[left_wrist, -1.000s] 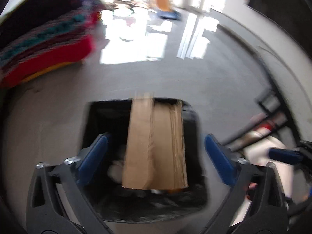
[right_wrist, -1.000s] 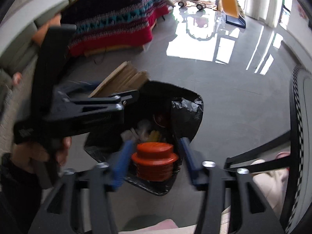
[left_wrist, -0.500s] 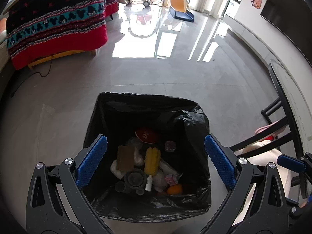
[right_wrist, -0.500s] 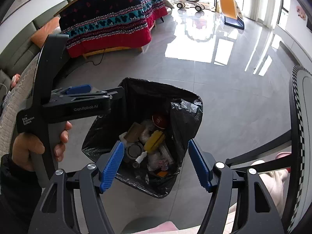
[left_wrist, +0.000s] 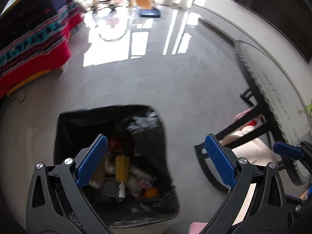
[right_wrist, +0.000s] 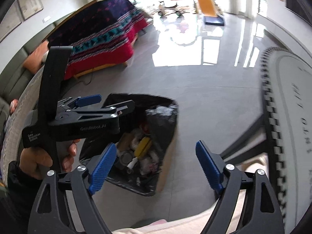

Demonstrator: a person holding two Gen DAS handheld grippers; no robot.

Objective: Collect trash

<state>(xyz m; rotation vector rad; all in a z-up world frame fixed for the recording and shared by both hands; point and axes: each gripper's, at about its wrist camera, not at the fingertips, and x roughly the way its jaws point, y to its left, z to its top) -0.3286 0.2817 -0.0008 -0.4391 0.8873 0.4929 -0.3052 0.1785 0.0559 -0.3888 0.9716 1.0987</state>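
A bin lined with a black bag [left_wrist: 64, 120] stands on the grey floor, lower left in both views [right_wrist: 163, 105]. Inside lie mixed scraps: a yellow piece [left_wrist: 121, 165], an orange [left_wrist: 151, 192], a red piece [left_wrist: 115, 142] and a grey lid [left_wrist: 109, 186]. My left gripper [left_wrist: 155, 138] hangs open and empty over the bin's right side; it also shows side-on in the right wrist view [right_wrist: 117, 101], held by a hand [right_wrist: 44, 159]. My right gripper [right_wrist: 156, 145] is above the bin's right edge, its jaws opening with nothing between them.
A table with a checkered rim [right_wrist: 273, 136] and black legs [left_wrist: 249, 124] stands to the right. A pale pink fabric [left_wrist: 253, 152] lies under it. A piece of furniture under a red patterned blanket [right_wrist: 101, 39] is at the back left, a toy slide [left_wrist: 144, 0] far off.
The cardboard sheet between the left jaws and the orange-red lid between the right jaws are gone from them. Both grippers have swung right of the bin. The right jaws have widened.
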